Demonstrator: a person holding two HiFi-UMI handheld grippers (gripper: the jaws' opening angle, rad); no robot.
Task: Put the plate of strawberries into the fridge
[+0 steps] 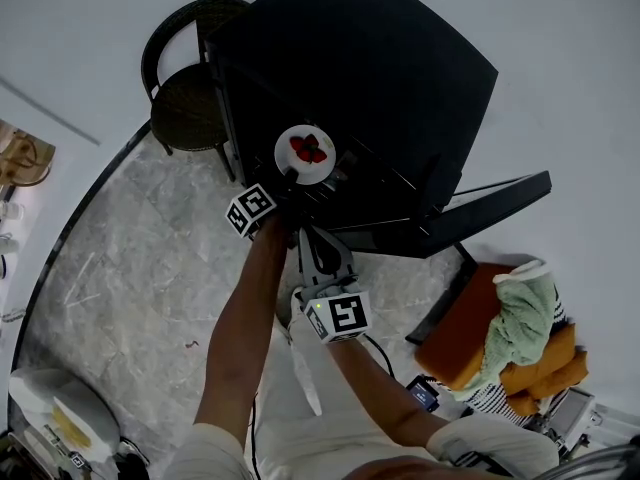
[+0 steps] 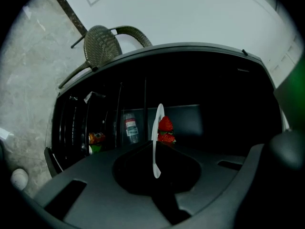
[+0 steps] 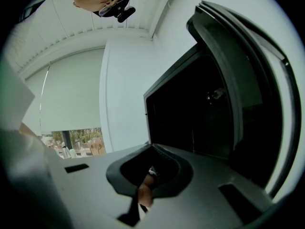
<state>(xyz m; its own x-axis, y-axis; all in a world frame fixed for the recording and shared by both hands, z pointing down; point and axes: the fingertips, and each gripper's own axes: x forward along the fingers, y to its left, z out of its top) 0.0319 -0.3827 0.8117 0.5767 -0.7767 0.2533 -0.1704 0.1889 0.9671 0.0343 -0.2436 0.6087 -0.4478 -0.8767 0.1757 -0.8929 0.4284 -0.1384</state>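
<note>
At the mouth of the open black fridge (image 1: 380,78), the white plate (image 1: 290,146) of strawberries (image 1: 309,149) hangs in the air, not yet resting on anything inside. The left claw (image 1: 290,180) is clamped on the plate's near rim only. In the left gripper view the rim runs edge-on between the jaws, with the berries sitting just beyond them. The right claw (image 1: 308,236) hangs close behind the left one with its jaws together and nothing in them, pointing toward the dark interior beside the open door (image 1: 490,200).

The main risk I see is the grip itself. The plate is pinched at one edge and all its weight lies beyond the pads, so a small roll of the wrist, or a bump, could make it pivot or slip and send the loose strawberries over the rim.

The inside is crowded and poorly lit, and a bottle (image 2: 130,127) stands close to the plate's path. Pushing in too quickly could knock the far rim against the bottle or against the frame of the opening. Letting go before the plate sits flat would drop it.
</note>
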